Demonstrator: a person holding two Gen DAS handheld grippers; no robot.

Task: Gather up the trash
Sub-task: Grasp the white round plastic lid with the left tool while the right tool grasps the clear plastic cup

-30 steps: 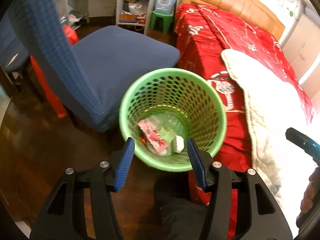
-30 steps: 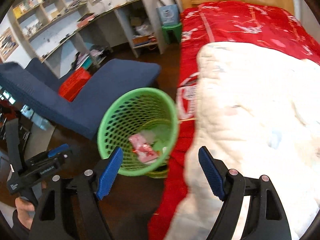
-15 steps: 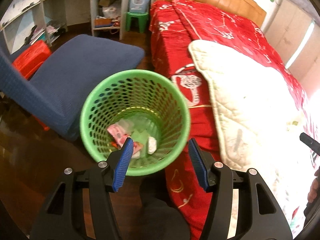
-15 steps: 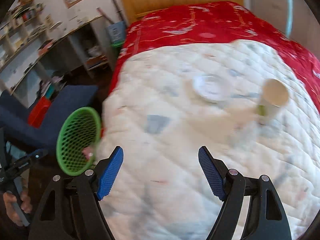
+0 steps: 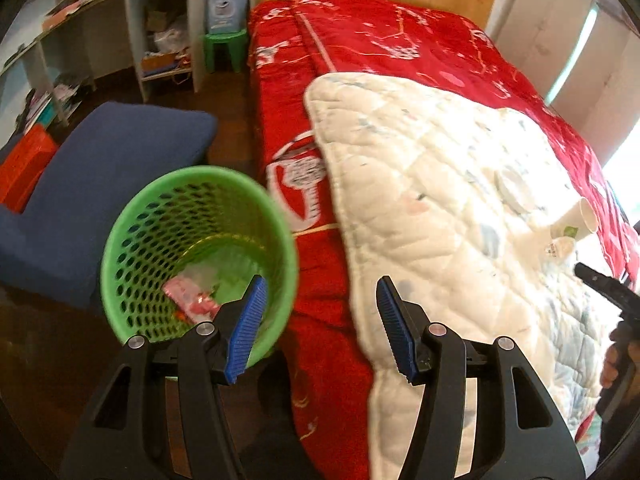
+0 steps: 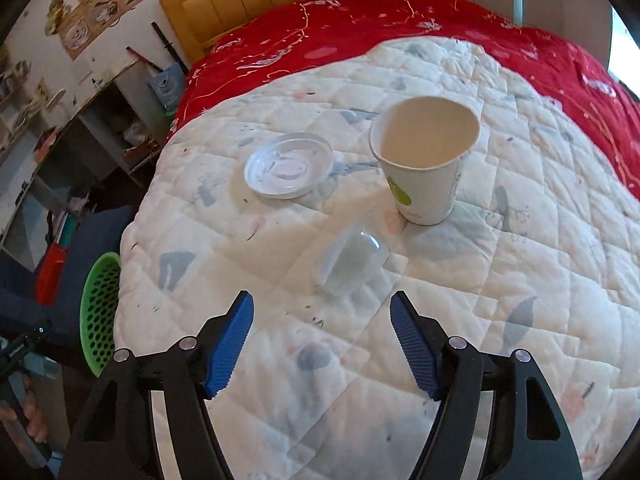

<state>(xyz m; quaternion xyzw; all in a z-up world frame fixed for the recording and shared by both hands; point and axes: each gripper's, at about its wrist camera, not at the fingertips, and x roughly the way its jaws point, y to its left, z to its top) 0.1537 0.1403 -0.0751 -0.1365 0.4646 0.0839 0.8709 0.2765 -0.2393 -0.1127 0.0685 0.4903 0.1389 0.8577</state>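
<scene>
Now that both views have swung off the green basket (image 5: pixel 120 248) toward the bed, collecting turns to the quilt (image 6: pixel 520 280). Left hand-held gripper (image 5: pixel 318 320) hangs open, empty, beside the basket; right hand-held gripper (image 6: pixel 320 340) gapes empty just short of a clear toppled cup (image 6: pixel 352 264). Beyond that cup lie a plastic lid (image 6: pixel 288 166) and upright paper cup (image 6: pixel 424 164). Nothing blocks the reach.

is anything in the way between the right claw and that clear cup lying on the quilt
Nothing visible. The right claw is open and empty, and the clear cup lies on its side just ahead of its tips, with only bare quilt between. The paper cup and plastic lid sit farther back.
</scene>
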